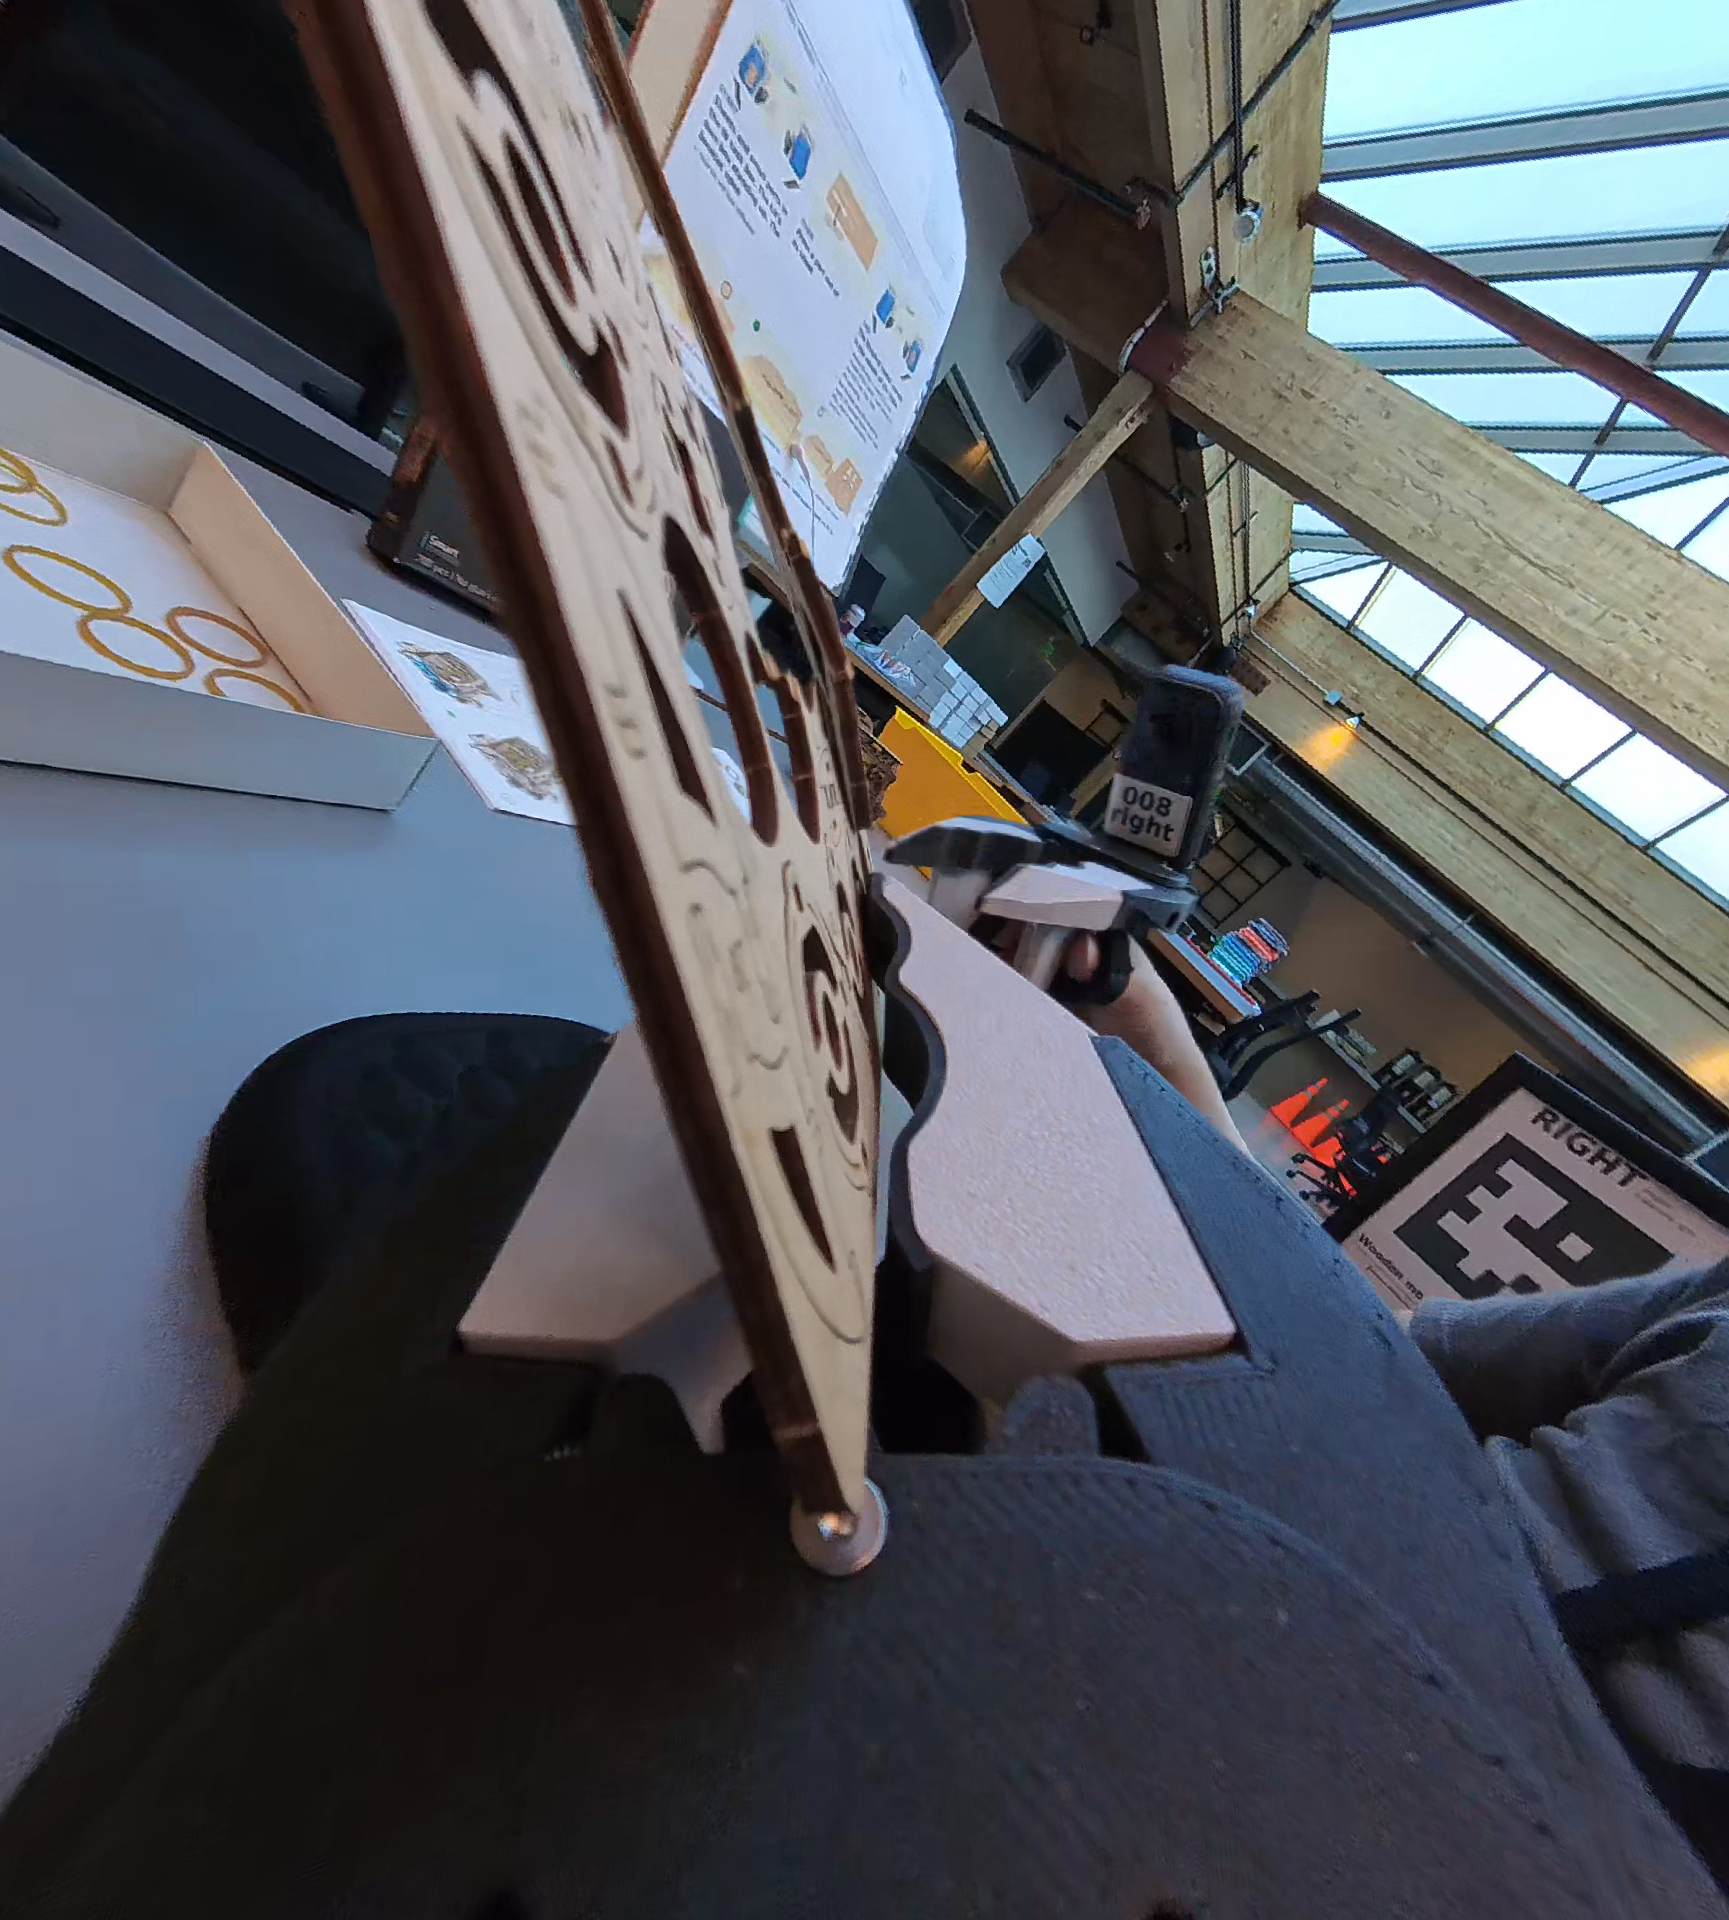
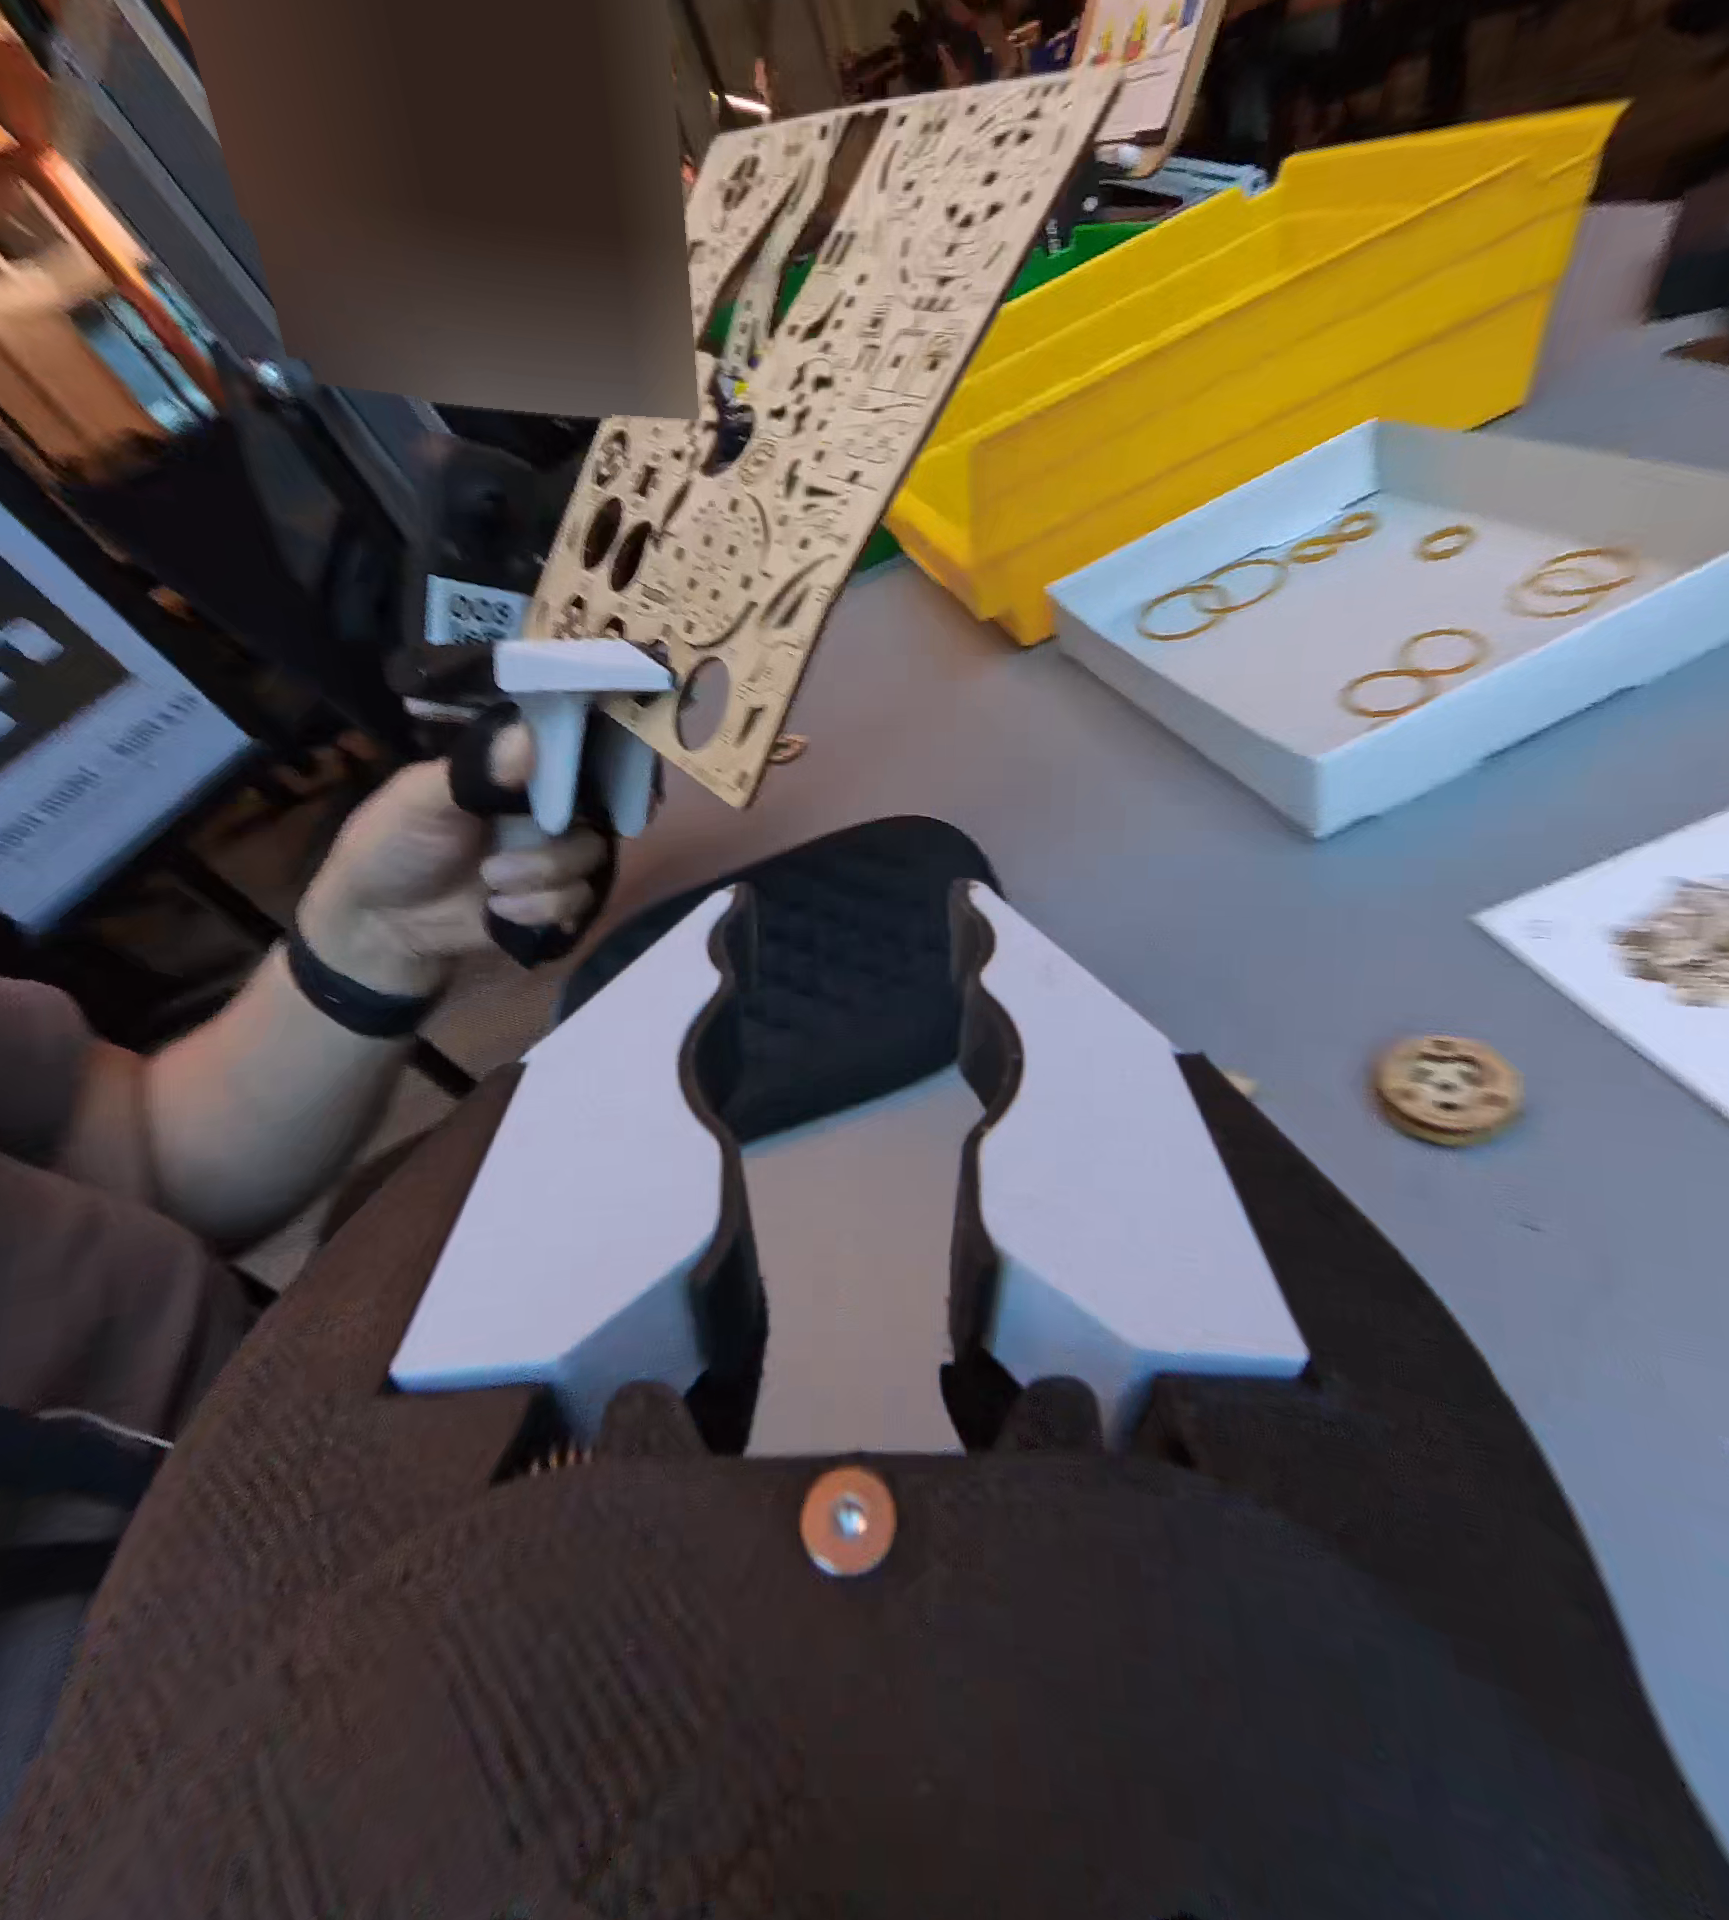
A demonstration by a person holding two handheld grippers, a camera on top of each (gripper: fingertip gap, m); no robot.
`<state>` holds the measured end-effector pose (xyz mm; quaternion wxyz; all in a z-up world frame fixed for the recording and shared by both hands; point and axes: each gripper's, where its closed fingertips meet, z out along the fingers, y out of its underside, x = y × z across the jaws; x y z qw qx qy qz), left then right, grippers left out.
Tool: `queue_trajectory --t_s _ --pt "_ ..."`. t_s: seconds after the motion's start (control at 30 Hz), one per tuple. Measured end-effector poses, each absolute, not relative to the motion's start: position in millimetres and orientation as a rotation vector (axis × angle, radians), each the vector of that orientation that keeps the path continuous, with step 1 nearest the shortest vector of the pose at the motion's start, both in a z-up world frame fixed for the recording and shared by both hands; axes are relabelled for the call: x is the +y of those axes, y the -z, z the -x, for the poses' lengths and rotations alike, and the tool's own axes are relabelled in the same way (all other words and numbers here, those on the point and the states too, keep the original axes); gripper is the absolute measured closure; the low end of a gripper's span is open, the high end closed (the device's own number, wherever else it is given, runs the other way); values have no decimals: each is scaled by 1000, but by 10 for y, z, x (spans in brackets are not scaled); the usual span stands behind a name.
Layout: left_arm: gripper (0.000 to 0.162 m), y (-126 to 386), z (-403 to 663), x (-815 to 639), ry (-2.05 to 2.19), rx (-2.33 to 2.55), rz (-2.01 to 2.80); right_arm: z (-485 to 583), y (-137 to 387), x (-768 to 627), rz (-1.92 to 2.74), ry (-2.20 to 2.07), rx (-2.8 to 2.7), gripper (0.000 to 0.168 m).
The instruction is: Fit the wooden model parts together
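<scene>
Holding the flat, pale wooden sheet of cut-out model parts [image 1: 631, 582] up off the grey surface [image 2: 1203, 935], the left hand-held gripper [image 1: 881, 1049] was clamped on its bottom corner, likely so pieces could be pushed out. The right hand-held gripper [image 2: 849, 997] was wide open and empty. A small round wooden gear [image 2: 1447, 1088] lay at its 3 o'clock. The sheet's top was cut off, and blur hid its tiny pieces.

Writing shows on a tool's white sticker [image 1: 1142, 816], a framed marker sign [image 1: 1525, 1205] and a propped instruction sheet [image 1: 818, 260].
</scene>
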<state>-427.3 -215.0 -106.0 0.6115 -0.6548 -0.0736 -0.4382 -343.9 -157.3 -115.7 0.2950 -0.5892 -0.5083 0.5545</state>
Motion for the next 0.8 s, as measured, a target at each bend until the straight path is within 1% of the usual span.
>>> queue_trajectory --t_s 0.03,0.07,0.17,0.23,0.33,0.4,0.53,0.67,0.8 --pt "161 1061 4236 -2128 1020 -163 1512 3545 1155 -1672 1596 -1573 -1327 125" --pt "161 1065 4207 -2110 1024 -157 1515 3640 1148 -1757 1606 -1668 -1304 122" --pt "161 1070 4125 -2097 1043 -134 1521 3871 1174 -1814 1659 -1864 -1189 121" --pt "161 1070 4076 -2106 1060 -119 1525 3951 1138 -1859 1653 -2019 -1123 126" --pt "161 1064 4016 -2128 1084 -86 1523 3998 1104 -1901 1656 -2214 -1037 141" --pt "161 1064 3985 -2129 1095 -65 1518 3955 1019 -1968 1577 -2338 -1041 167" --pt "159 1027 3922 -2145 1102 -10 1494 3896 987 -1972 1539 -2385 -1043 167" --pt "149 964 3939 -2189 1067 23 1472 3830 972 -1912 1516 -2407 -1019 167" --pt "151 918 4122 -2282 1084 -18 1432 3752 960 -1813 1505 -2363 -1018 167"
